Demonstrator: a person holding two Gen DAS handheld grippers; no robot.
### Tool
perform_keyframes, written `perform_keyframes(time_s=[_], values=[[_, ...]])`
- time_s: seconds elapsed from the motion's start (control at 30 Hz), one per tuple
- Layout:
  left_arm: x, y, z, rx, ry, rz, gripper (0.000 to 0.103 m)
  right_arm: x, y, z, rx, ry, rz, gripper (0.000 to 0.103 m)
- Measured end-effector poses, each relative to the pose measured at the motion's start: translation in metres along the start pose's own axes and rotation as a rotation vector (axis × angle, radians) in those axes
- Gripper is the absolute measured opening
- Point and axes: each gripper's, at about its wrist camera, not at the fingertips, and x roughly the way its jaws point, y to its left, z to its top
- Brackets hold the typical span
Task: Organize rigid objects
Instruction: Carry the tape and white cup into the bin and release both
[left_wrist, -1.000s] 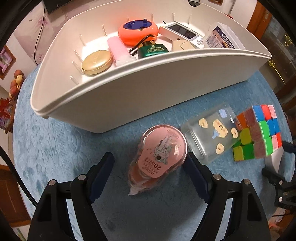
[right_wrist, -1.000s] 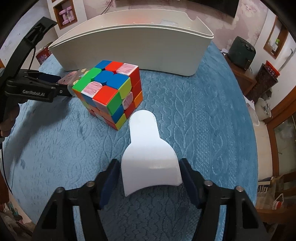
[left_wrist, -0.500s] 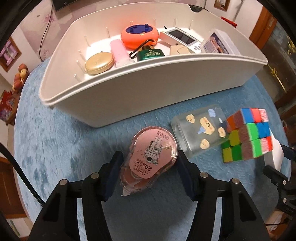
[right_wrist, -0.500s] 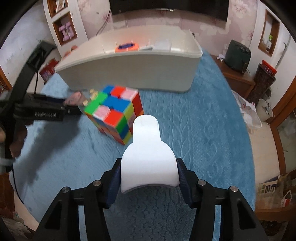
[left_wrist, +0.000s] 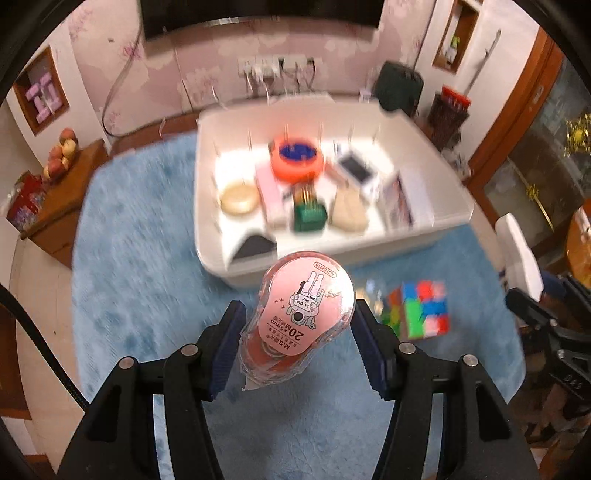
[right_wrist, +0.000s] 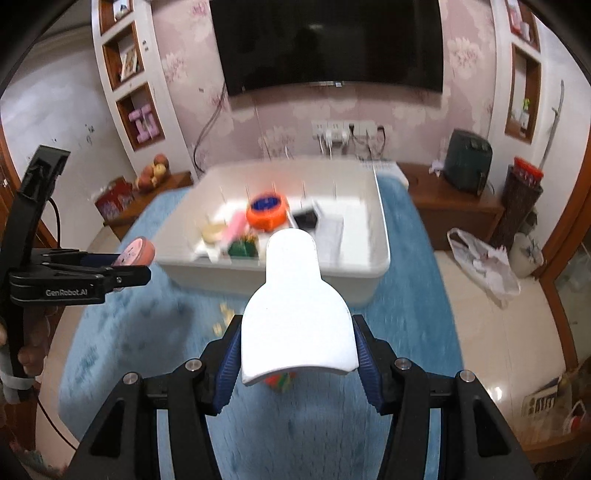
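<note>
Your left gripper (left_wrist: 299, 332) was clamped on the pink correction-tape dispenser (left_wrist: 301, 317), both pads pressing its clear shell, and it hung in the air above the blue tablecloth (left_wrist: 140, 258). Your right gripper (right_wrist: 297, 354) was closed the same way on the white curved plastic piece (right_wrist: 295, 306), its narrow rounded end pointing toward the white bin (right_wrist: 380, 258). Neither held thing touched the cloth.

From the left wrist view, the bin's near wall sat just beyond the dispenser's tip, with its open top facing you. Inside lay an orange round case (left_wrist: 296, 157), a gold compact (left_wrist: 239, 199), a pink bar (left_wrist: 271, 195), a green box (left_wrist: 309, 214), a beige pouch (left_wrist: 349, 206) and flat white devices toward the right end. The front left corner of the bin floor showed bare white around a dark triangular thing (left_wrist: 255, 247); the rest was crowded.

The colourful cube (left_wrist: 421, 310) rested on the cloth to the right of the dispenser, apart from the bin's wall. Open cloth lay to the left of the bin and below your left gripper. From the right wrist view, the left gripper (right_wrist: 122, 273) hung off to the left, well apart from the white piece, with clear cloth between them.
</note>
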Motion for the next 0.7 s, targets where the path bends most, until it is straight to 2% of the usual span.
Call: perform_keyframes(time_s=[0.17, 0.27, 0.37, 0.53, 0.7], values=[[-0.036, 0.003, 0.046, -0.003, -0.092, 0.019, 0.062, -0.005, -0.001, 0.047, -0.034, -0.062, -0.051, 0.056], [-0.046, 0.003, 0.07, 0.0, -0.127, 0.05, 0.062, -0.001, -0.005, 0.08, -0.042, -0.074, -0.078, 0.056], [-0.049, 0.006, 0.092, -0.016, -0.15, 0.051, 0.062, 0.006, -0.01, 0.109, -0.038, -0.073, -0.098, 0.056], [-0.039, 0.009, 0.122, -0.034, -0.177, 0.078, 0.062, 0.033, -0.019, 0.148, -0.02, -0.056, -0.098, 0.056], [-0.002, 0.017, 0.144, -0.075, -0.151, 0.091, 0.062, 0.083, -0.028, 0.171, -0.002, 0.003, -0.099, 0.056]])
